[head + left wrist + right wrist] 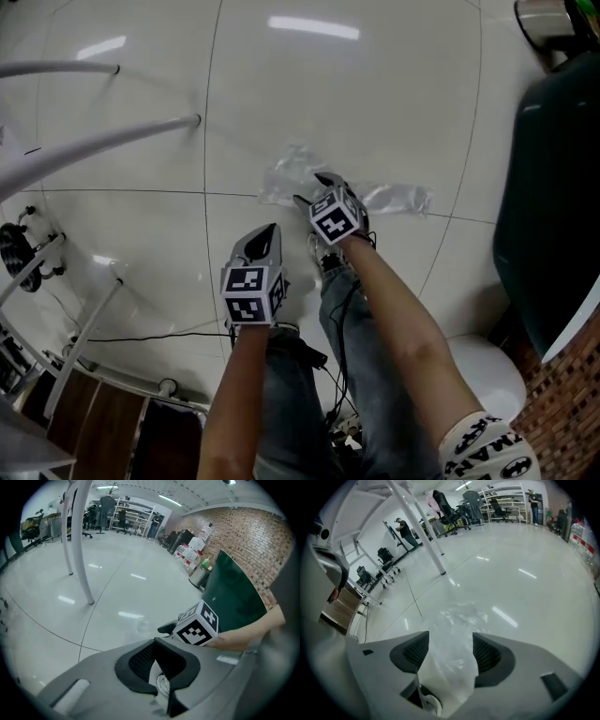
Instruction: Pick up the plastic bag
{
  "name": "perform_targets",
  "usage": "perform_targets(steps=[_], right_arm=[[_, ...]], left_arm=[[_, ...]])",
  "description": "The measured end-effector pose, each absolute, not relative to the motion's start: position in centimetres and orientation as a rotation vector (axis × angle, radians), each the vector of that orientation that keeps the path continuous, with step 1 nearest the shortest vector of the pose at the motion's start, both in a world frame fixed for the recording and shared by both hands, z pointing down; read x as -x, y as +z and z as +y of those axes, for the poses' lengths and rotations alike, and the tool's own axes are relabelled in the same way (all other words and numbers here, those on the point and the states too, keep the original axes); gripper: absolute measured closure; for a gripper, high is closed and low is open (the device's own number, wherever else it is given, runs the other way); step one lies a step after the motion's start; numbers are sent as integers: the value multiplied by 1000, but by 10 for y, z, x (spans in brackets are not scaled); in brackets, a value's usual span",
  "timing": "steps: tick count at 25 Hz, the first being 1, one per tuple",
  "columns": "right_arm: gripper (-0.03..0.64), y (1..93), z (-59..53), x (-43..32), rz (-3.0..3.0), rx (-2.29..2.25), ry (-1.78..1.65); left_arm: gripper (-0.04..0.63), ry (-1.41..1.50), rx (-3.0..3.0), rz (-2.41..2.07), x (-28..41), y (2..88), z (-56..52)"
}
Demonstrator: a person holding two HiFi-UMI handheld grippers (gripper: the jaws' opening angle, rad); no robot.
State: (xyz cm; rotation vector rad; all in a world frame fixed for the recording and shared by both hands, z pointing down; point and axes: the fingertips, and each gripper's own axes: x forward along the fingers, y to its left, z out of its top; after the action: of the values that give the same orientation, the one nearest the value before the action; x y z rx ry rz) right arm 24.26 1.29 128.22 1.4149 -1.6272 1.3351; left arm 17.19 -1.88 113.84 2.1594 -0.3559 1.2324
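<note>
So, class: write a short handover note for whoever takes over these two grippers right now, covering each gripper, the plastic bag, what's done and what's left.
Left gripper: jaws together, empty, held back beside the right one.
Right gripper: jaws wide apart, the plastic bag between them, not clamped.
Plastic bag: lying crumpled on the floor.
Done: right gripper is in place over the bag.
Left to do: close on the bag and lift it.

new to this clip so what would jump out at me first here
A crumpled clear plastic bag lies on the glossy white floor, mid-frame in the head view. The right gripper is down at it, jaws wide apart with the bag between them, while the left gripper hangs closer in, jaws together.
</note>
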Motion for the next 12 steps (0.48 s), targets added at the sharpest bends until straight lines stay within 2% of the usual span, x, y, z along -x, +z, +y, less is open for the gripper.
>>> perform_targets(steps=[5, 12], right_arm=[[311, 1329, 10, -239, -1615, -1280, 1158], [320, 1359, 12, -240, -1528, -1177, 1091]], left_arm=[[594, 1250, -2147, -343, -166, 1163, -13], [594, 1218, -2135, -361, -156, 1164, -10]])
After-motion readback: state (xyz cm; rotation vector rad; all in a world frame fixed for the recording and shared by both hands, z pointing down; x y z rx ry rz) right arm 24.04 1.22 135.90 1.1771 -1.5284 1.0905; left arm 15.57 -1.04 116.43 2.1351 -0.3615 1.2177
